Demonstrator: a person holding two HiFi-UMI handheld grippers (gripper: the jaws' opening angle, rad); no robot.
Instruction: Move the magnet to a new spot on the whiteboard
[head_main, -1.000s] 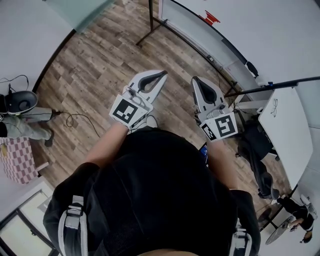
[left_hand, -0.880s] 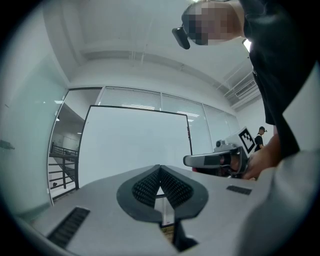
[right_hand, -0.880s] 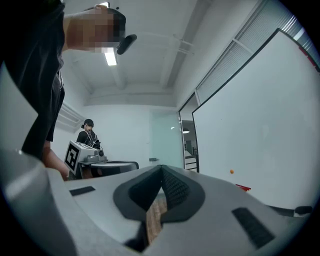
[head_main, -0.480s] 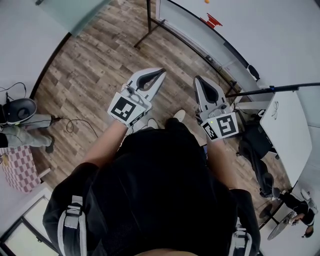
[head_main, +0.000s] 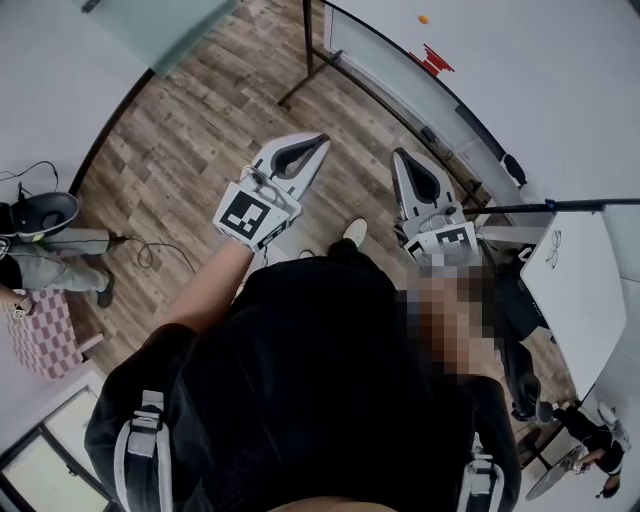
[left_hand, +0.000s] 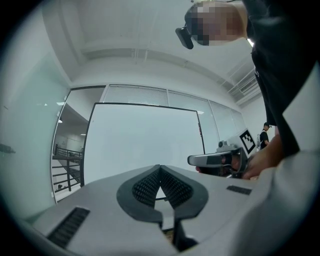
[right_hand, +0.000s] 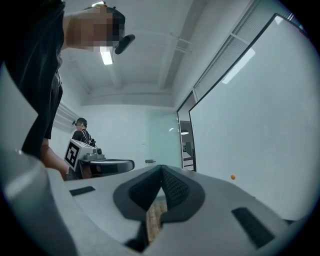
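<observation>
Approach step. Left gripper and right gripper both clenched, empty. Small orange magnet on whiteboard, well ahead (right gripper nearer). Close in, then open right jaws squarely around it.

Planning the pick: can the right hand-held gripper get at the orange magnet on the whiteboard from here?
Probably not from here: the right hand-held gripper is well short of the orange magnet on the whiteboard, and its jaws are shut. Nothing visibly blocks the way, though.
</observation>
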